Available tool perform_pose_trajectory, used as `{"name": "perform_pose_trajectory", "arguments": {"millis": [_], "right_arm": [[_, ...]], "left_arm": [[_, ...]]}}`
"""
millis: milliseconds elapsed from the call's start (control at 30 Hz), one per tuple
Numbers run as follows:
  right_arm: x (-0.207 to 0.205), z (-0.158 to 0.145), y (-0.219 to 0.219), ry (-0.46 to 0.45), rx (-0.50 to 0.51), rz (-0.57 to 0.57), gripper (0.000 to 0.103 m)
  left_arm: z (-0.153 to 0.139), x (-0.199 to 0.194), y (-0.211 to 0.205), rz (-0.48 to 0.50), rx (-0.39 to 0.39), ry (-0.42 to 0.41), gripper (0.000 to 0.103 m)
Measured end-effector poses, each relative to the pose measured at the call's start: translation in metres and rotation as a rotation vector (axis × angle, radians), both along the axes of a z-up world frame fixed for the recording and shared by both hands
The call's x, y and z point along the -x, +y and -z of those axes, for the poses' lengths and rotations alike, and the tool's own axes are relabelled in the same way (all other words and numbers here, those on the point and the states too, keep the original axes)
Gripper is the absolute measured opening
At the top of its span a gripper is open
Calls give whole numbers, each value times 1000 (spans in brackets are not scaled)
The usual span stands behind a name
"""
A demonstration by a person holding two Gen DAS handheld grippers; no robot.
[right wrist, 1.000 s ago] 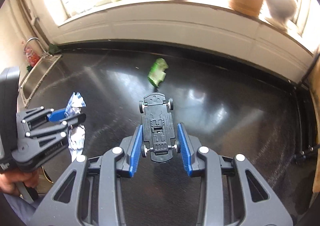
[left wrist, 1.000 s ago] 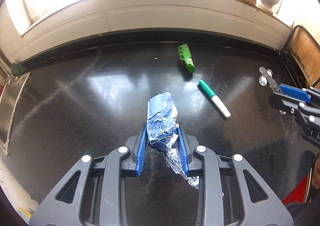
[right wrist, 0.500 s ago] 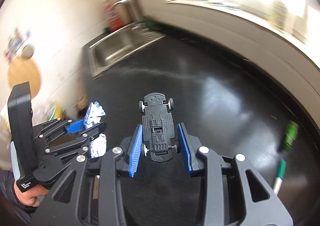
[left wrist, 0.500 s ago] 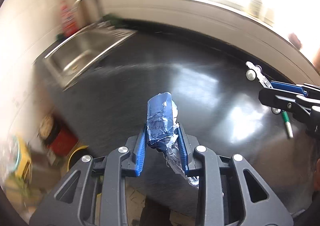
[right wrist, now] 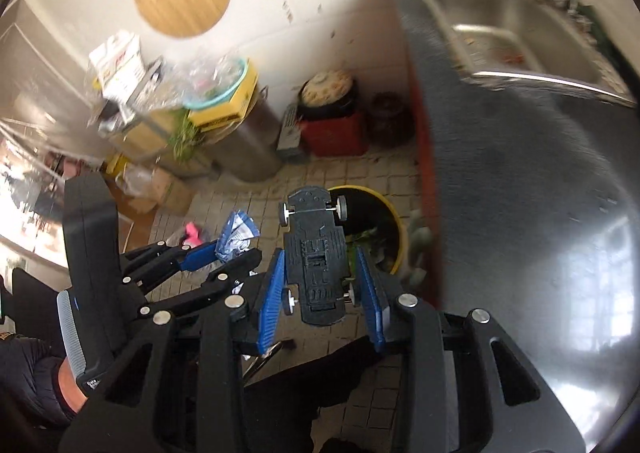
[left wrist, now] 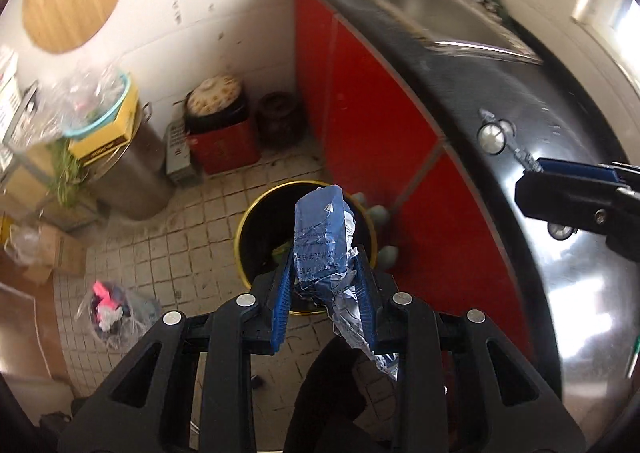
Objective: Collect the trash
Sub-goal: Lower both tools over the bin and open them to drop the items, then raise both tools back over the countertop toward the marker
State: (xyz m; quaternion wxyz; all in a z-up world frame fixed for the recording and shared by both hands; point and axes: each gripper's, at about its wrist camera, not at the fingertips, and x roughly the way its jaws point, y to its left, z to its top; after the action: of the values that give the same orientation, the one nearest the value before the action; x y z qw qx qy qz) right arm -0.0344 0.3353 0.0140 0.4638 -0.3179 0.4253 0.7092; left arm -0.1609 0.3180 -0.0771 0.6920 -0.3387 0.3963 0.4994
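Note:
My left gripper is shut on a crumpled blue and silver wrapper, which stands up between the blue pads and trails a foil tail to the lower right. It hangs over a yellow-rimmed black trash bin on the tiled floor. My right gripper is shut on a black toy car, underside up, above the same bin. In the right wrist view the left gripper shows at left with the wrapper. The right gripper enters the left wrist view at right, a car wheel showing.
Red cabinet fronts and the black countertop with a steel sink stand to the right of the bin. A steel pot, a red box, a clear bag of rubbish and cardboard crowd the floor at left.
Both grippers swung left off the countertop and now point down over the floor bin. The wrapper and toy car stayed gripped; the green marker and green toy have dropped from view.

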Motion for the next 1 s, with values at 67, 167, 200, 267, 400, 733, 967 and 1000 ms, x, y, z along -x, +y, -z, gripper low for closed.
{"name": "perform_pose_trajectory", "arguments": {"millis": [67, 167, 200, 267, 400, 733, 967, 1000], "right_arm": [[20, 20, 20, -4, 44, -26, 36], [39, 49, 47, -28, 94, -51, 36], [43, 58, 56, -37, 108, -57, 36], [50, 72, 70, -48, 136, -67, 36], [61, 90, 97, -64, 171, -82, 36], [56, 98, 125, -66, 209, -78, 65], [8, 52, 97, -32, 145, 5, 68], [-2, 40, 88, -34, 123, 27, 69]], "left_arm": [[20, 14, 11, -30, 21, -6, 28], [50, 25, 28, -35, 49, -18, 29], [61, 29, 32, -31, 66, -27, 29], [81, 34, 44, -38, 92, -34, 29], [103, 40, 62, -56, 119, -49, 29], [125, 41, 93, -69, 162, -34, 59], [97, 32, 83, -16, 128, -13, 72], [89, 29, 80, -2, 110, -7, 73]]}}
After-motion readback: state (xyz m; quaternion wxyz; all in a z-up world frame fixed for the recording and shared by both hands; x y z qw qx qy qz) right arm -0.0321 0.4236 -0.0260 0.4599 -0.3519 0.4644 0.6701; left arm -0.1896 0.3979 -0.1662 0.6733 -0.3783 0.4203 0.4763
